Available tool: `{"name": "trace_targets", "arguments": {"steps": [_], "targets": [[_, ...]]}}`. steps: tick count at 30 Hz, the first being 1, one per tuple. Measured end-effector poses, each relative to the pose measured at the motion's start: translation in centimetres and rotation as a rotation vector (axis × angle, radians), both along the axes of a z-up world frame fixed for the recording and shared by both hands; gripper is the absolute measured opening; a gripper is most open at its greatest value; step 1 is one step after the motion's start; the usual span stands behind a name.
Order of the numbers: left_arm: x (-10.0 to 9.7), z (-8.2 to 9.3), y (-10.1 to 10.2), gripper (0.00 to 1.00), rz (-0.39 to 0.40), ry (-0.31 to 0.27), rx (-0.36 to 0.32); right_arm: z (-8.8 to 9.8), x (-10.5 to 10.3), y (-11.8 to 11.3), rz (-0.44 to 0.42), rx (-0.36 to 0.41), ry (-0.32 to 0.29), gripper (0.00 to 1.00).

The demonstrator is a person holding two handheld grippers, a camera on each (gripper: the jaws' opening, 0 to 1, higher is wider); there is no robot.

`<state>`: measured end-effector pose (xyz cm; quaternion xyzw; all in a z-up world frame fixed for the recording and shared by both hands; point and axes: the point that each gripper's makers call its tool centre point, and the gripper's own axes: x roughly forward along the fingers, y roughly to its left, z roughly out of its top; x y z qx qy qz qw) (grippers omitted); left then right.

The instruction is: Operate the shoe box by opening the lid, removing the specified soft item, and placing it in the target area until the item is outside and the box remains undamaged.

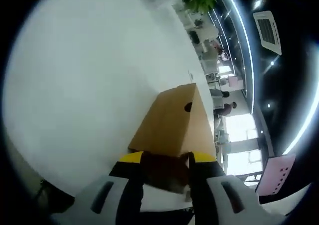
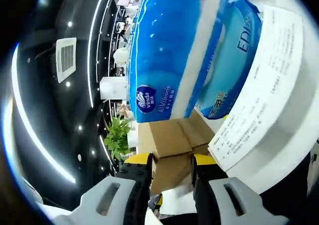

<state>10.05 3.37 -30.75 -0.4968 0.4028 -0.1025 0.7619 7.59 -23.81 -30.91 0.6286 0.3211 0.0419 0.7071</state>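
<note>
A brown cardboard shoe box (image 1: 172,123) lies shut on the white table (image 1: 84,80), with a small round hole in its side. My left gripper (image 1: 167,159) is at the box's near end, its yellow-tipped jaws parted, and the box's shadowed end face shows through the gap. In the right gripper view a blue soft tissue pack (image 2: 167,51) fills the upper middle, with a second blue pack (image 2: 234,60) behind it. Brown cardboard flaps (image 2: 169,138) lie below the packs. My right gripper (image 2: 172,160) stands just before the flaps, jaws parted, cardboard showing between them.
A thick white slab with printed text (image 2: 264,110) lies to the right of the packs. A potted green plant (image 2: 117,135) stands beyond the cardboard. Desks and people (image 1: 219,110) are far behind the box. A pink panel (image 1: 276,172) is at the lower right.
</note>
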Motion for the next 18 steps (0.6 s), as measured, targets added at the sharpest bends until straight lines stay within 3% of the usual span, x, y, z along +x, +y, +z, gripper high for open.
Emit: {"name": "trace_targets", "arguments": {"steps": [12, 13, 14, 15, 17, 18], "targets": [[0.2, 0.3, 0.1, 0.32, -0.036, -0.028, 0.038, -0.3, 0.2, -0.3, -0.012, 0.009, 0.024, 0.30], [0.3, 0.3, 0.2, 0.32, -0.043, -0.036, 0.046, 0.0, 0.2, 0.2, 0.004, 0.026, 0.017, 0.33], [0.2, 0.2, 0.3, 0.32, -0.045, -0.036, 0.050, 1.3, -0.1, 1.6, 0.067, 0.114, -0.026, 0.41], [0.2, 0.2, 0.3, 0.35, -0.040, -0.028, 0.042, 1.8, 0.1, 1.8, 0.053, 0.127, -0.030, 0.54], [0.2, 0.5, 0.8, 0.41, -0.003, -0.030, 0.017, 2.0, -0.1, 2.0, 0.096, 0.028, -0.052, 0.61], [0.3, 0.8, 1.0, 0.44, 0.013, -0.043, 0.021, 2.4, -0.3, 2.5, 0.121, 0.036, -0.054, 0.63]]}}
